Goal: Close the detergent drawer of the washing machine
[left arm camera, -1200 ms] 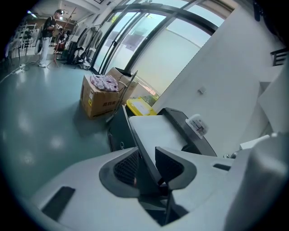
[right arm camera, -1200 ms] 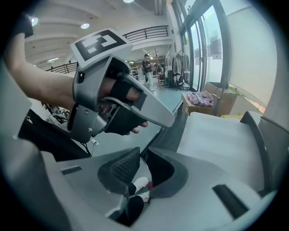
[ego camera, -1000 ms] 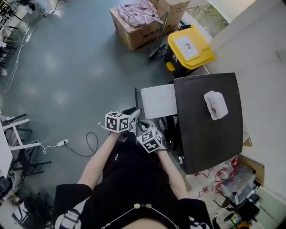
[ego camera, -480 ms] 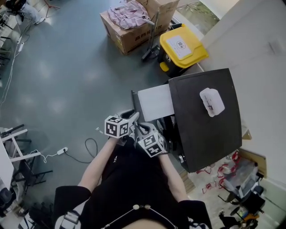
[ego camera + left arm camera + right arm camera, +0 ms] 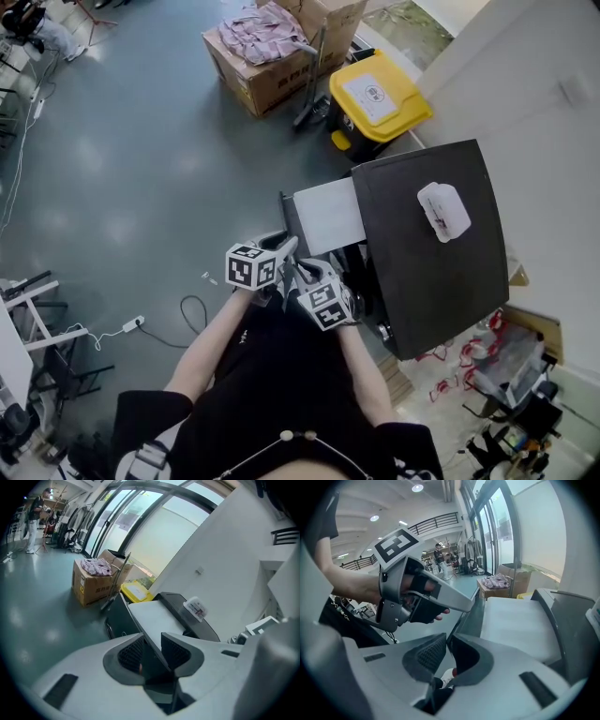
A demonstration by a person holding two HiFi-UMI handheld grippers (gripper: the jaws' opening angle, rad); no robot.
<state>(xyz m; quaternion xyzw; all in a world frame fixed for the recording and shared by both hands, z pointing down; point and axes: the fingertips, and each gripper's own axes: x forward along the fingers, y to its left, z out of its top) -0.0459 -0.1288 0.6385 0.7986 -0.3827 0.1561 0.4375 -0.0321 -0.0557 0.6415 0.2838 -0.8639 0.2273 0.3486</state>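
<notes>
Over at the washer (image 5: 431, 272), the drawer (image 5: 328, 216) stands open, its white body sticking out from under the dark lid with the dark front panel (image 5: 289, 220) at its outer end. The person stands right at the machine's front, both arms reaching down to the panel's near corner, the two marker cubes side by side. Left gripper (image 5: 151, 639) first: the panel's thin edge runs straight in between its jaws, one pad on the face and one on the back, and it pinches the panel there. Right gripper (image 5: 449, 637) now, just beside it: its jaws are drawn close, only a slit at the tips, and the panel's edge runs up and away from that slit; I cannot tell whether the tips nip it or merely meet it. Through the hollow below those tips, a shoe (image 5: 449, 674) and grey floor show. Up on the lid lies a small white pack (image 5: 442, 211), well apart from the drawer. Beyond the machine sit a yellow bin (image 5: 380, 94) and a cardboard box (image 5: 272, 47) heaped with cloth, and a cable (image 5: 192, 314) loops on the floor to the person's left.
</notes>
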